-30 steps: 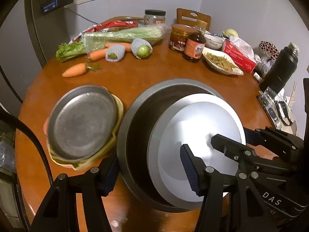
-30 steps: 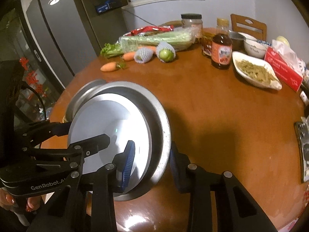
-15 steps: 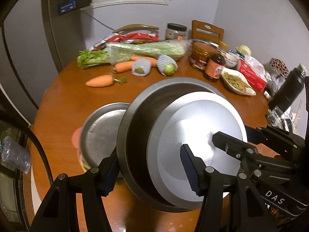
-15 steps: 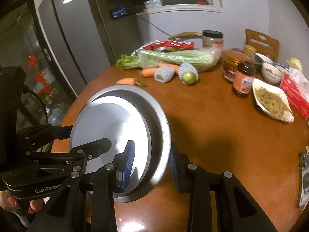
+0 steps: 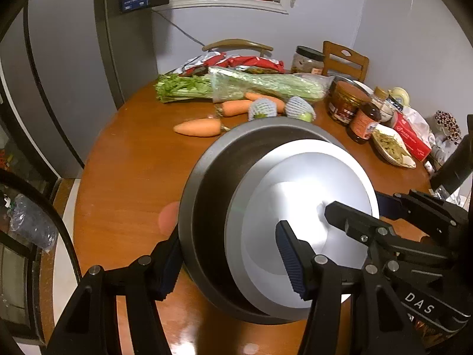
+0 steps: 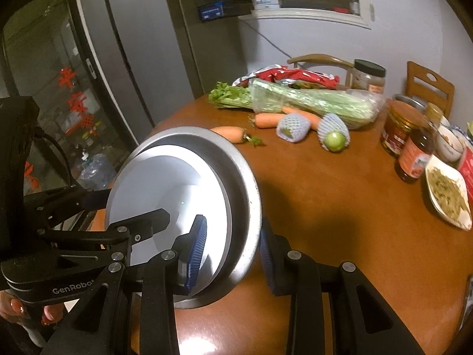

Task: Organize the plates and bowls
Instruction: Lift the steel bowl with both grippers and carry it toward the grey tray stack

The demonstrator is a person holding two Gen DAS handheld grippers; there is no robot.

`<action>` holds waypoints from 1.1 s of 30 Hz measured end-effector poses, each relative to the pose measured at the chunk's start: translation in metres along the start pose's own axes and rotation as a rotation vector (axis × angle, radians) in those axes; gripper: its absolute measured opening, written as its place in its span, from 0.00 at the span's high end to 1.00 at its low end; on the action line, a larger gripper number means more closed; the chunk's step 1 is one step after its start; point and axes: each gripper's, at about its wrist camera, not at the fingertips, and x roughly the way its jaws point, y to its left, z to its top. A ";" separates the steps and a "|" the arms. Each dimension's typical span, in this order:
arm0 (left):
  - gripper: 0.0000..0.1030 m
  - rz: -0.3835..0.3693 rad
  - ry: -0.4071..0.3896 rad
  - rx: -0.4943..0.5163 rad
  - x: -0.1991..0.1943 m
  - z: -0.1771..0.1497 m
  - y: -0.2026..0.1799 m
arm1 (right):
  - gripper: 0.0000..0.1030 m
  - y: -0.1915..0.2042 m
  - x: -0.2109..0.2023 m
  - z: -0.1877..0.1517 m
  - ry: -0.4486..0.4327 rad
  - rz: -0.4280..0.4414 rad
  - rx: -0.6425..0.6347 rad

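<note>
A grey metal dish (image 5: 207, 183) with a white plate (image 5: 298, 207) nested in it is held in the air over the round wooden table (image 5: 127, 162), tilted. My left gripper (image 5: 227, 254) is shut on the dish's left rim. My right gripper (image 6: 230, 254) is shut on the right rim of the dish (image 6: 242, 195), with the white plate (image 6: 165, 183) between the two grippers. The other gripper shows in each view. The stack of plates on the table is hidden behind the lifted dish.
At the back of the table lie celery (image 5: 245, 85), carrots (image 5: 198, 127), two netted fruits (image 6: 334, 133), jars (image 5: 343, 103), a sauce bottle (image 6: 414, 153) and a dish of food (image 6: 449, 195). A fridge (image 6: 139, 59) stands left. Chairs stand behind the table.
Both grippers have lifted the dish with the white plate higher and to the left. The metal plate stack on the table has slid out of sight behind it.
</note>
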 end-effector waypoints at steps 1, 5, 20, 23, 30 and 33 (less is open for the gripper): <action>0.43 0.002 -0.001 -0.004 0.000 0.001 0.003 | 0.65 0.003 0.003 0.003 -0.001 0.002 -0.008; 0.42 0.011 0.009 -0.021 0.007 0.005 0.014 | 0.65 0.009 0.013 0.010 0.008 0.013 -0.023; 0.43 0.014 0.054 -0.041 0.034 0.008 0.033 | 0.65 0.020 0.047 0.015 0.062 0.013 -0.031; 0.43 0.011 0.064 -0.042 0.039 0.008 0.034 | 0.65 0.019 0.052 0.014 0.071 0.009 -0.030; 0.43 0.007 0.078 -0.042 0.047 0.006 0.035 | 0.65 0.017 0.060 0.013 0.091 0.003 -0.023; 0.43 0.004 0.086 -0.043 0.050 0.005 0.035 | 0.65 0.016 0.063 0.012 0.100 0.002 -0.022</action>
